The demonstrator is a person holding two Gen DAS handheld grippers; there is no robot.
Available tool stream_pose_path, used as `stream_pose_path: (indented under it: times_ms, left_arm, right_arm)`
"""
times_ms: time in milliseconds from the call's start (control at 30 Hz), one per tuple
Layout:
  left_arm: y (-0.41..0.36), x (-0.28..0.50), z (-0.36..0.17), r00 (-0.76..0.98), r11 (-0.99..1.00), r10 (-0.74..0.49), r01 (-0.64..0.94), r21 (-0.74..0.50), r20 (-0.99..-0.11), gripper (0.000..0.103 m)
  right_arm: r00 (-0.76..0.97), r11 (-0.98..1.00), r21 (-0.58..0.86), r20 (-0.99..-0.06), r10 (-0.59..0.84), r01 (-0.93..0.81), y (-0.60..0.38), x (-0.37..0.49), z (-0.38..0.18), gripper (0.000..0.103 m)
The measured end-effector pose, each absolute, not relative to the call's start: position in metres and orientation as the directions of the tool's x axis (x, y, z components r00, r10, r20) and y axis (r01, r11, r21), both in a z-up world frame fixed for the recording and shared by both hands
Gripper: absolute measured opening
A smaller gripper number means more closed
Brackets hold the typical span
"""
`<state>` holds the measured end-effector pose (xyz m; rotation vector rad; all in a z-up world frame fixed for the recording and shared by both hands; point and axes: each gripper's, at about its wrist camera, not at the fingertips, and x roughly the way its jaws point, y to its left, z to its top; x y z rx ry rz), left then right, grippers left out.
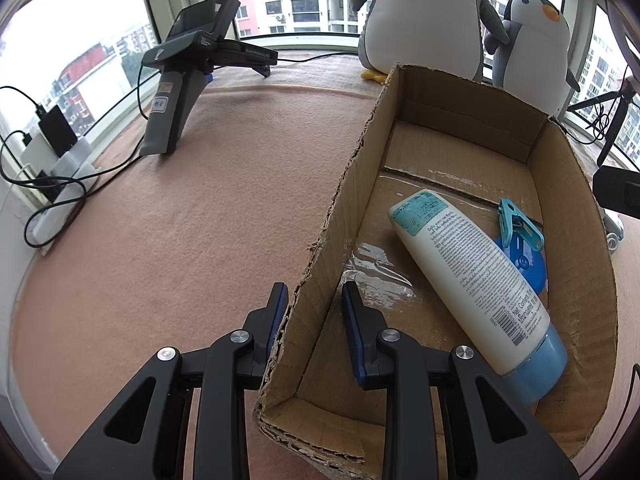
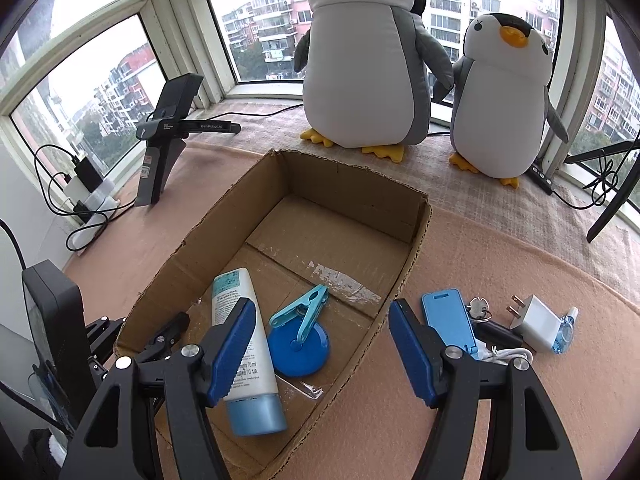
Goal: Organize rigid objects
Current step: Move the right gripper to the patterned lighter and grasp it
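- The cardboard box (image 2: 416, 216) sits open-topped on the pink cloth (image 1: 192, 216); everything below is placed from it.
- The left gripper (image 1: 314, 312) is clamped on the box's left wall near the front corner, one blue pad outside and one inside.
- The right gripper (image 2: 322, 344) hangs above the box's front end with its jaws spread wide and nothing between them.
- Inside the box, toward the front, a white tube with a blue cap (image 2: 246, 344) lies lengthwise, cap nearest the front.
- Just beside the tube, a teal clothespin (image 2: 306, 312) rests partly on a blue round disc (image 2: 298, 354).
- Outside the right wall of the box lie a blue flat case (image 2: 448, 320), some keys (image 2: 480, 310), a white plug adapter (image 2: 538, 322) and a small clear blue bottle (image 2: 566, 330).
- Beyond the box's far end stand two plush penguins (image 2: 364, 68).
- Left of the box, a black stand (image 2: 164, 152) sits by the window.
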<state>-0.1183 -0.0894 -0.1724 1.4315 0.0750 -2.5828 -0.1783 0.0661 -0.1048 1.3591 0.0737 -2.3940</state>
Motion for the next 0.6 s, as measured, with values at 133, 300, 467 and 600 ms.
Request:
stream_pose_path:
  times_ms: [133,300,467,600]
  left_arm:
    - [-0.089,-0.118,-0.172,-0.517,-0.981,-0.139,0.187,0.047,-0.845,0.026]
    - [-0.089,-0.118,-0.172,-0.516,-0.981,-0.139,0.188,0.047,-0.845,0.026]
    - [-0.089,-0.118,-0.172,-0.516,-0.981,-0.14,0.187,0.048,-0.845,0.026]
    - [-0.089,-0.118,-0.172,-0.517,-0.981,-0.142,0.186,0.051,-0.844,0.026]
  right_arm:
    - [-0.456,-0.929,0.144,-0.839,-0.297,0.34,0.079,-0.172,-0.104,0.065]
    - [-0.456,-0.935,0.147,-0.841,-0.289,0.321,0.094,-0.164,-0.103,0.065]
    - [-0.456,-0.942,0.152,-0.845,-0.28,0.299,0.112,-0.155,-0.105,0.065]
    - [-0.45,-0.949,0.146,-0.853,-0.263,0.278,0.129,-0.147,-0.109,0.065]
